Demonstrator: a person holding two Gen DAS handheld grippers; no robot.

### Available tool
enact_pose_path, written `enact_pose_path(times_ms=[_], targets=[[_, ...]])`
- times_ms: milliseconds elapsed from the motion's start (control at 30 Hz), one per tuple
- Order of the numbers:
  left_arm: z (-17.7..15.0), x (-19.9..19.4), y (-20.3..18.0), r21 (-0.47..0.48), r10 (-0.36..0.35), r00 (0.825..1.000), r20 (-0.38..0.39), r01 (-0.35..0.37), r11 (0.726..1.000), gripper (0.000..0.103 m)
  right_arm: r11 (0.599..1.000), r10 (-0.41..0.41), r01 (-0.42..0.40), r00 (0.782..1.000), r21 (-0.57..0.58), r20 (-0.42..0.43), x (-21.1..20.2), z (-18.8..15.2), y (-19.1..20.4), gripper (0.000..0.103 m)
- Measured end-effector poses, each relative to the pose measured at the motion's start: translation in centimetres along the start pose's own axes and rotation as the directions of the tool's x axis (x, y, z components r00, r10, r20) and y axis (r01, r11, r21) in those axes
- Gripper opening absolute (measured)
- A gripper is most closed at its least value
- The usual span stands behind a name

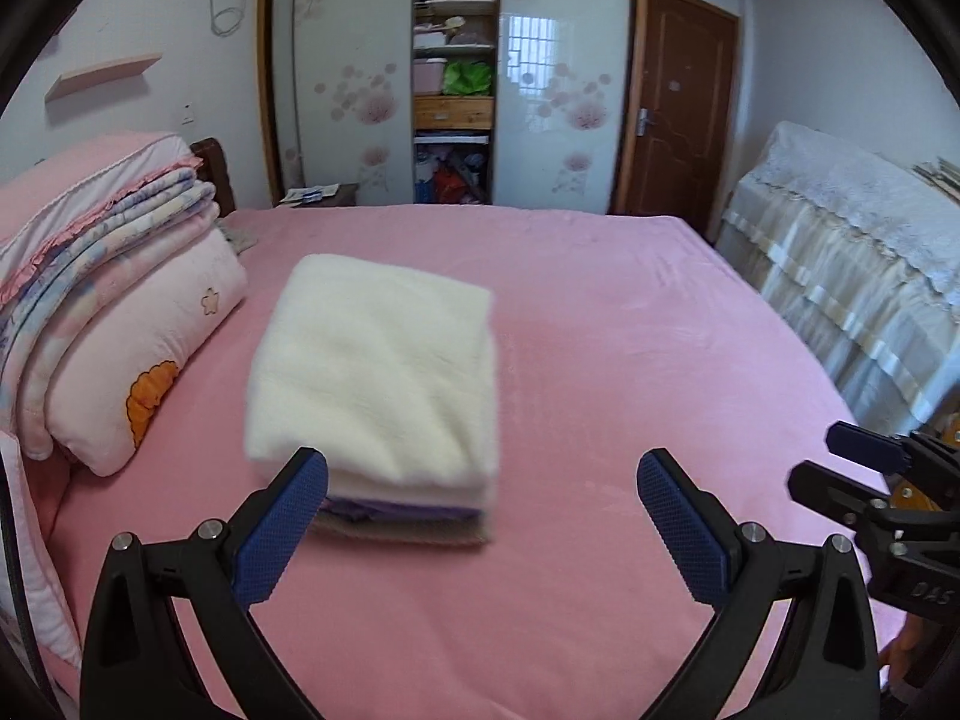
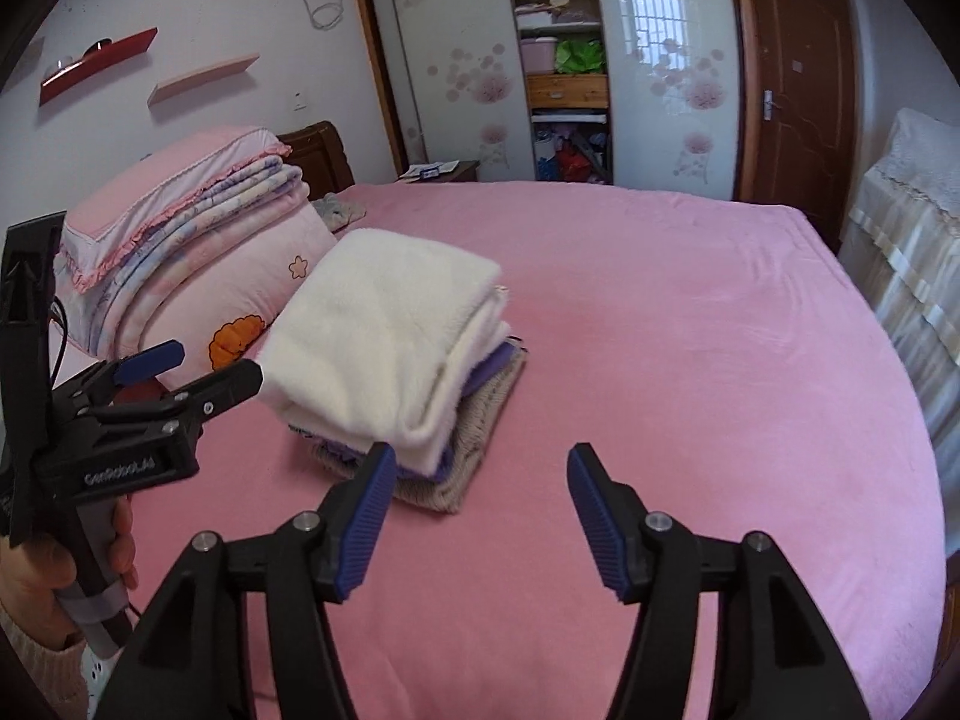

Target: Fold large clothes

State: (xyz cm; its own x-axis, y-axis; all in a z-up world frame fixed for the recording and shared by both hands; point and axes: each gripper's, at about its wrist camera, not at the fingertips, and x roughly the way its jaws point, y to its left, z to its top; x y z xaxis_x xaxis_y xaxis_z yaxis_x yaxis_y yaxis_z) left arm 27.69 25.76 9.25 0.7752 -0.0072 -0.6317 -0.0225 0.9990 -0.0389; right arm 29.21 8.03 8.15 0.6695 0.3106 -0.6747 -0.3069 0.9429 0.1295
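Both grippers, left gripper (image 1: 483, 525) and right gripper (image 2: 482, 519), gape empty near the folded cream fleece garment (image 1: 375, 372) topping a stack on the pink bed (image 1: 630, 324); folding looks finished, so fetching another garment likely follows.

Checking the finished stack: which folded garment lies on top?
The fluffy cream-white folded garment tops the stack; the purple one and the grey-beige knit lie beneath it.

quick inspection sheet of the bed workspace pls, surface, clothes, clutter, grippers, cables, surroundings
surface: pink fleece bed sheet, smooth.
job's things: folded cream fleece garment on top of folded purple garment and beige knit garment.
clutter: stacked pink bedding and pillow beside the pile.
grippers: left hand-held gripper open, empty; right hand-held gripper open, empty.
cables: thin black cable by left gripper.
surroundings: floral sliding wardrobe, brown door.
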Motion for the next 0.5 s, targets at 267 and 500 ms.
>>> enact_pose_path(times_ms=[267,500], targets=[[-5.1,-11.4,-10.0,0.044,0.065,0.995,0.074,-0.068,0.997,0.103,1.0,-0.03,0.03,1.0,0.001,0.003,-10.1,-5.9,-2.8,0.065],[-10.6,-17.6,-15.3,0.049,0.037,0.996,0.076,-0.041,0.998,0.103,0.999,-0.048,0.048,0.999,-0.016,0.011,-16.5,-11.6,-3.9,0.066]])
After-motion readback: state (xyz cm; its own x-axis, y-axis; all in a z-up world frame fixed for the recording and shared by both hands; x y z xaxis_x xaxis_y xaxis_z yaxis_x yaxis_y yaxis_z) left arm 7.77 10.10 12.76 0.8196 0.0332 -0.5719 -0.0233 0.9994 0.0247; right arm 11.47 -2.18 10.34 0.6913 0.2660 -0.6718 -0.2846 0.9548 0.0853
